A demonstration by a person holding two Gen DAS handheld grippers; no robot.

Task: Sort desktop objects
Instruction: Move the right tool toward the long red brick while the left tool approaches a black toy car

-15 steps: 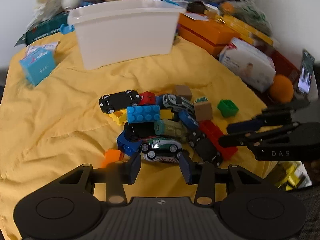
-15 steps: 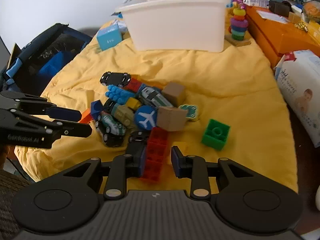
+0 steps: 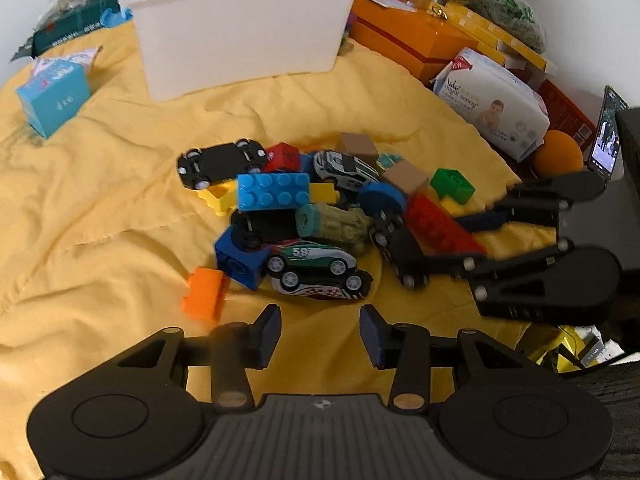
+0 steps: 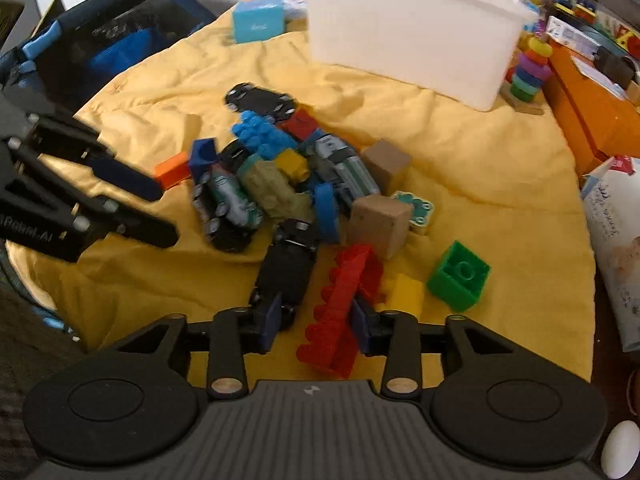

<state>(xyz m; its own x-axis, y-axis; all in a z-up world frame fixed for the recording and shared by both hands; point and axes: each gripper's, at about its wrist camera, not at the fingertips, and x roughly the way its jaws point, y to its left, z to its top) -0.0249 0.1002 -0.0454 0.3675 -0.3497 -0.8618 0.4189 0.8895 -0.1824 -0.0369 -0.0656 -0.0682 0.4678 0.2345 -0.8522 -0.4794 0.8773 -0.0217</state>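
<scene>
— Red brick (image 4: pixel 340 308), the long one. Where does it sit against the tongs?
— Between the jaws of the right gripper (image 4: pixel 317 316), at the 6 o'clock edge of the toy pile on the yellow cloth (image 4: pixel 460 152). It looks tipped on edge, studs toward 9 o'clock. The long axis runs 6 to 12, nearly along the fingers, with the far end leaning toward 1.
— Clamped?
— Cannot tell. Jaws narrow. The 3 o'clock pad touches the brick, but a sliver of cloth seems to show on the 9 o'clock side. View blurred there.
— Other hand?
— Left gripper (image 3: pixel 320 330): jaws middling wide, nothing between them. The number 59 car (image 3: pixel 312 256) is just beyond at 12 o'clock. From there the red brick lies at 2 o'clock, across the pile. Right hand plainly nearer.
— Destination?
— Likely the white bin (image 4: pixel 400 28), at 12 to 1 o'clock from the right gripper, well apart, past the pile. The lift would need to clear the black car (image 4: pixel 286 268) just beside the 9 o'clock finger, roughly parallel to the brick.
— Count.
— One white bin. One long red brick, one green brick (image 4: pixel 458 276), one orange brick (image 3: pixel 204 292), one light-blue brick (image 3: pixel 274 190), one dark-blue brick (image 3: pixel 240 260) and one small red brick (image 3: pixel 284 156). Yellow bricks (image 3: pixel 218 196): three, I think. Brown cubes (image 4: pixel 380 222): two. One blue disc (image 3: pixel 384 196). Toy cars: six made out, plus one olive vehicle (image 3: pixel 336 224). They are stacked, so the tally is unsure.
</scene>
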